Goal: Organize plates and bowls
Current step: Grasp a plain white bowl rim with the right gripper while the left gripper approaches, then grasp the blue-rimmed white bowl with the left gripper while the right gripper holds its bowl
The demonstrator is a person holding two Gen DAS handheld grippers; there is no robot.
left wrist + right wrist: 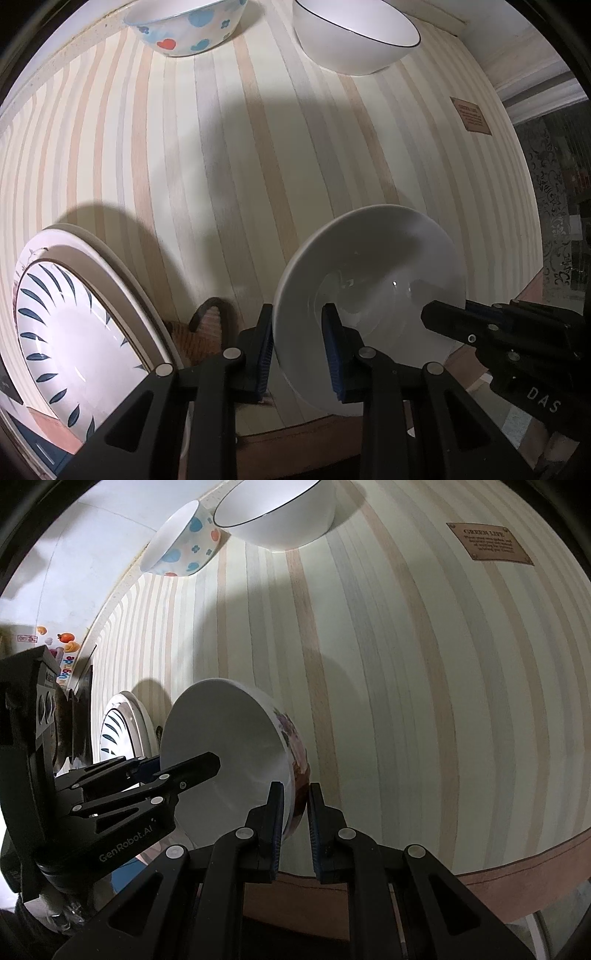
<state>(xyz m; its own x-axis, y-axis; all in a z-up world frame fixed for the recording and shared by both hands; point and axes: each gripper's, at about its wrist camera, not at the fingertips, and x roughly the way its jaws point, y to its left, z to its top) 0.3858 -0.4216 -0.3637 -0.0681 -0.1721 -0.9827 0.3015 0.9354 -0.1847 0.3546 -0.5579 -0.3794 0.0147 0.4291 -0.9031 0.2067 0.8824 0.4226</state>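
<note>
A white bowl (373, 266) with a flower print on its outside (295, 738) is held near the table's front edge. My left gripper (299, 332) is shut on its left rim. My right gripper (295, 808) is shut on its right rim and shows in the left wrist view (461, 321). The left gripper shows in the right wrist view (177, 768). A stack of plates (74, 325), the top one with blue leaf marks, lies at the left (118, 731). A spotted bowl (184, 26) and a white black-rimmed bowl (354, 37) stand at the far edge.
The table carries a striped cloth (240, 155) with a brown label (489, 541) at the right. A chair back (212, 325) shows below the front edge. Patterned floor lies at the right (554, 221).
</note>
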